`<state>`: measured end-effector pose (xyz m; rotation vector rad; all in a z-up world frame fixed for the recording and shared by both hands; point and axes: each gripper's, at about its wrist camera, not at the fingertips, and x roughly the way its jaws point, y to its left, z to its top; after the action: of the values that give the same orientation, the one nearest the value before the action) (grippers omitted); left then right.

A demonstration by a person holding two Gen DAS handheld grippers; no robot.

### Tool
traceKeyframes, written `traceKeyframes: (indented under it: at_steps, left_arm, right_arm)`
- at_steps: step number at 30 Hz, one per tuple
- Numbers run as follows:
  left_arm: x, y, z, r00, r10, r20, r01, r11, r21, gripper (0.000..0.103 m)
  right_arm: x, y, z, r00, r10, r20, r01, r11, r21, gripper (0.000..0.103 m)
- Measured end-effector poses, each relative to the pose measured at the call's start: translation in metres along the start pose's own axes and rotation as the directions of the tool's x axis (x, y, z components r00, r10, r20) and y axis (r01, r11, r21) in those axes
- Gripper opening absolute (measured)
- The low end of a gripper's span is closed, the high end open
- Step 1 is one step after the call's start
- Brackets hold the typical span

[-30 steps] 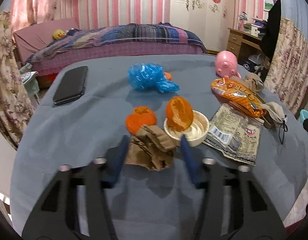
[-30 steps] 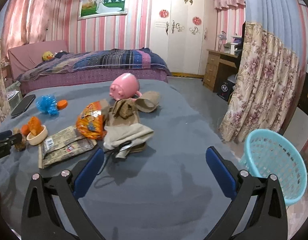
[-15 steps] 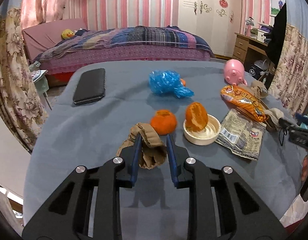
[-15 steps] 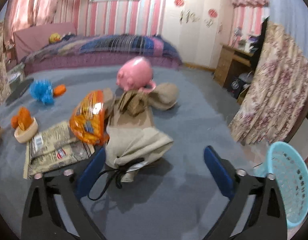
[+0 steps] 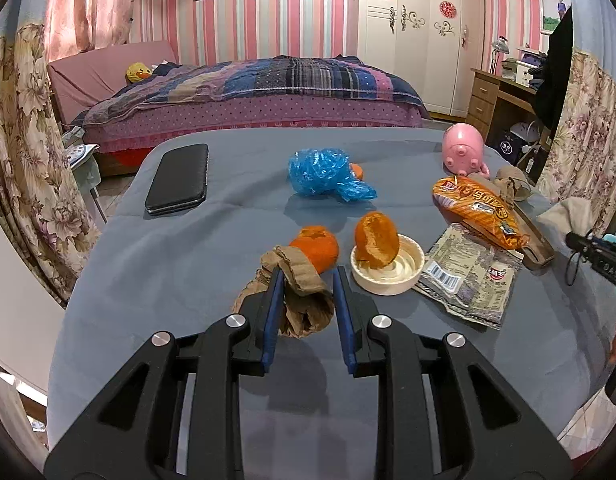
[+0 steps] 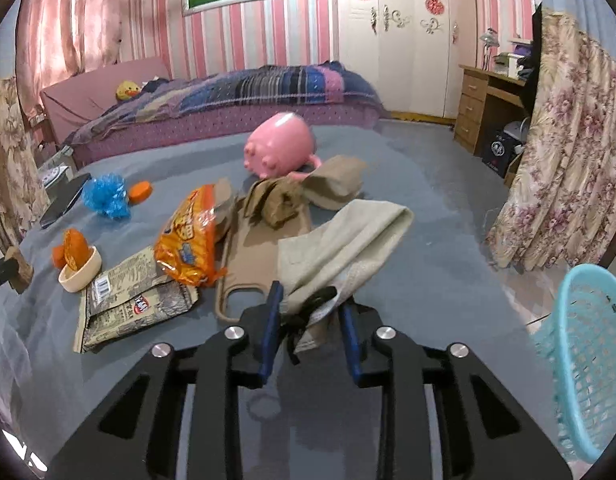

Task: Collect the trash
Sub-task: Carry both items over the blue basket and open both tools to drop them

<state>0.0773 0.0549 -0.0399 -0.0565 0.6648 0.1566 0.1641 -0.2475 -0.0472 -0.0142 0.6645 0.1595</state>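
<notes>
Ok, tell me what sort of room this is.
Most likely a home bedroom: a made bed with a patchwork quilt at the back, a white wardrobe against the pink striped wall, and a wooden desk with drawers beside floral curtains.

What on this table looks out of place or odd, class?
The pink pig mug lies tipped on its side, not upright. A piece of orange peel stands on edge in the white lid.

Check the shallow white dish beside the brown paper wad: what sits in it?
A piece of orange peel stands propped in the white dish, leaning on its rim. The ridged floor shows bare in front of it; whatever lies beneath the peel is covered.
</notes>
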Motion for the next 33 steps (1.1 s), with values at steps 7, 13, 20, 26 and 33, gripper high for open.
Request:
traceKeyframes:
  at_steps: [7, 13, 20, 26, 33]
  left_arm:
    - [-0.007, -0.022, 0.007, 1.0, 0.0, 0.015, 0.0, 1.0, 0.02, 0.024]
    - [-0.02, -0.053, 0.023, 0.998, -0.021, 0.052, 0.018, 0.998, 0.054, 0.024]
    - [-0.02, -0.111, 0.037, 0.994, -0.096, 0.054, 0.092, 0.994, 0.063, 0.024]
    - [-0.019, -0.171, 0.045, 0.982, -0.178, 0.059, 0.171, 0.98, 0.101, 0.024]
    - [-0.014, -0.243, 0.051, 0.962, -0.269, 0.051, 0.259, 0.954, 0.153, 0.024]
  right_arm:
    - [-0.017, -0.011, 0.004, 1.0, 0.003, 0.02, -0.003, 0.999, -0.033, 0.028]
    - [-0.035, -0.027, 0.011, 0.999, 0.019, 0.047, -0.018, 0.999, -0.038, 0.028]
    - [-0.064, -0.072, 0.011, 0.997, -0.035, 0.067, 0.038, 0.998, -0.042, 0.028]
    - [-0.09, -0.129, 0.008, 0.987, -0.123, 0.098, 0.124, 0.992, -0.003, 0.028]
    - [-0.104, -0.197, -0.005, 0.968, -0.237, 0.084, 0.233, 0.971, 0.054, 0.028]
